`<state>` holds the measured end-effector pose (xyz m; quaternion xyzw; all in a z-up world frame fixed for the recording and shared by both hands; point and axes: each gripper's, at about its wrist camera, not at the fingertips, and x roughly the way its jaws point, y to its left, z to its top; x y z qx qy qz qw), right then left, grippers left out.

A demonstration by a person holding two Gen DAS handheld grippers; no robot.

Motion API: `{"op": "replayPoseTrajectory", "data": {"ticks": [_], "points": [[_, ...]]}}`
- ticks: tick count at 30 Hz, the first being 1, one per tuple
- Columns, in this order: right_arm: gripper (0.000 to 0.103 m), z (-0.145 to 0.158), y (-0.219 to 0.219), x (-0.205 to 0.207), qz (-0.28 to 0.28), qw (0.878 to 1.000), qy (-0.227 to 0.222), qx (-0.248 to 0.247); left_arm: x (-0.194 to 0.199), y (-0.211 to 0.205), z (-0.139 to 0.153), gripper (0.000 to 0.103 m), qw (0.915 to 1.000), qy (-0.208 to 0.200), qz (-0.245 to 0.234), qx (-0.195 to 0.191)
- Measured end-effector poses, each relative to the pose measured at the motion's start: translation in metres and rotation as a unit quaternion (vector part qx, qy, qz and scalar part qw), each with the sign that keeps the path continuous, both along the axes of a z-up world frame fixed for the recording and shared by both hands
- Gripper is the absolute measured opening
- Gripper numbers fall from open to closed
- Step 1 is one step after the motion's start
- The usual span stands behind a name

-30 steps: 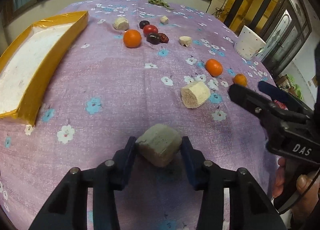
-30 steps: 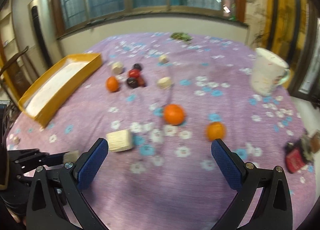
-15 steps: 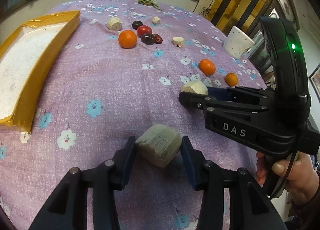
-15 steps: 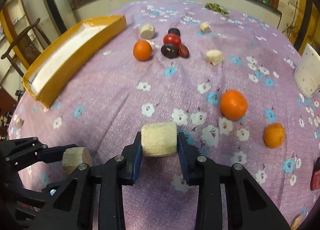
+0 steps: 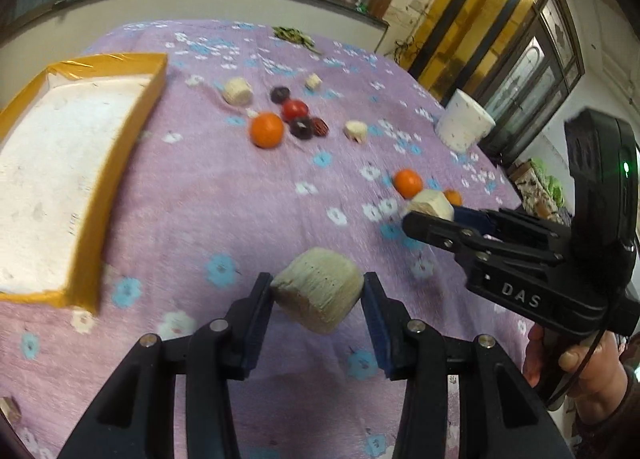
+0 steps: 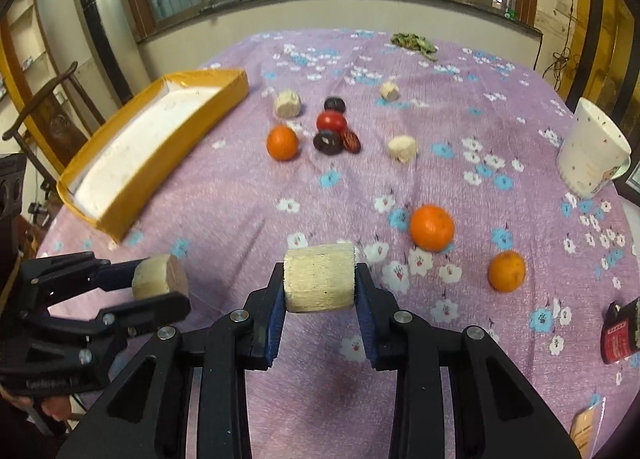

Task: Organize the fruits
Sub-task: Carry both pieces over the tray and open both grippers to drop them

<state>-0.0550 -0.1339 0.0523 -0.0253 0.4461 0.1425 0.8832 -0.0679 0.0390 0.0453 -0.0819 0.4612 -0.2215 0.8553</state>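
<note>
Purple flowered cloth (image 6: 240,195) covers the table in both views. Lowest in the left wrist view, the left gripper (image 5: 318,293) pinches a grey-green chunk (image 5: 318,295) between its blue pads, held above the cloth. Lowest in the right wrist view, the right gripper (image 6: 319,285) pinches a pale cylinder (image 6: 319,283) end to end.

Each view shows the other tool from the side: the left gripper at lower left of the right wrist view, the right gripper at right of the left wrist view, where only part of its cylinder is visible. Only the right wrist view shows a red-and-black packet (image 6: 620,333), cut off at the right edge.

Mid-frame lie two oranges (image 6: 432,228) close together. Farther off, a third orange (image 6: 282,143), a red fruit (image 6: 331,121) and dark fruits (image 6: 327,141) cluster, with pale chunks (image 6: 402,147) scattered around.

At left, the yellow tray (image 6: 168,147) holds nothing but its white liner. A white cup (image 6: 592,157) stands at right; its contents are hidden. Green scraps (image 6: 412,41) at the far edge are hard to identify.
</note>
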Motion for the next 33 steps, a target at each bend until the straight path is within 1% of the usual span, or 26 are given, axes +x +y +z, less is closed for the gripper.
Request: {"op": "replayPoseTrajectory", "data": {"ticks": [3, 8, 13, 18, 22, 26, 31, 33], "points": [[0.031, 0.007, 0.011, 0.002, 0.007, 1.000, -0.005, 0.001, 0.005, 0.017, 0.005, 0.047, 0.9998, -0.004, 0.020, -0.002], [0.031, 0.011, 0.037, 0.013, 0.030, 1.000, -0.002, 0.009, 0.009, 0.050, 0.010, 0.048, 0.9983, -0.008, 0.058, -0.006], [0.031, 0.018, 0.080, 0.030, 0.070, 0.997, 0.002, 0.027, 0.014, 0.092, 0.016, 0.048, 0.9947, -0.012, 0.101, -0.015], [0.031, 0.021, 0.126, 0.046, 0.115, 0.993, 0.008, 0.035, 0.021, 0.133, 0.019, 0.048, 0.9897, -0.014, 0.142, -0.012], [0.031, 0.016, 0.170, 0.063, 0.151, 0.987, 0.020, 0.040, 0.028, 0.160, 0.018, 0.047, 0.9855, -0.016, 0.169, -0.001], [0.031, 0.010, 0.207, 0.070, 0.179, 0.983, 0.030, 0.038, 0.038, 0.187, 0.011, 0.048, 0.9803, -0.010, 0.197, 0.017], [0.031, -0.006, 0.238, 0.076, 0.193, 0.980, 0.047, 0.026, 0.053, 0.217, -0.002, 0.048, 0.9741, 0.002, 0.224, 0.034], [0.031, -0.014, 0.245, 0.077, 0.196, 0.979, 0.056, 0.020, 0.058, 0.224, -0.008, 0.048, 0.9730, 0.007, 0.226, 0.046]]}}
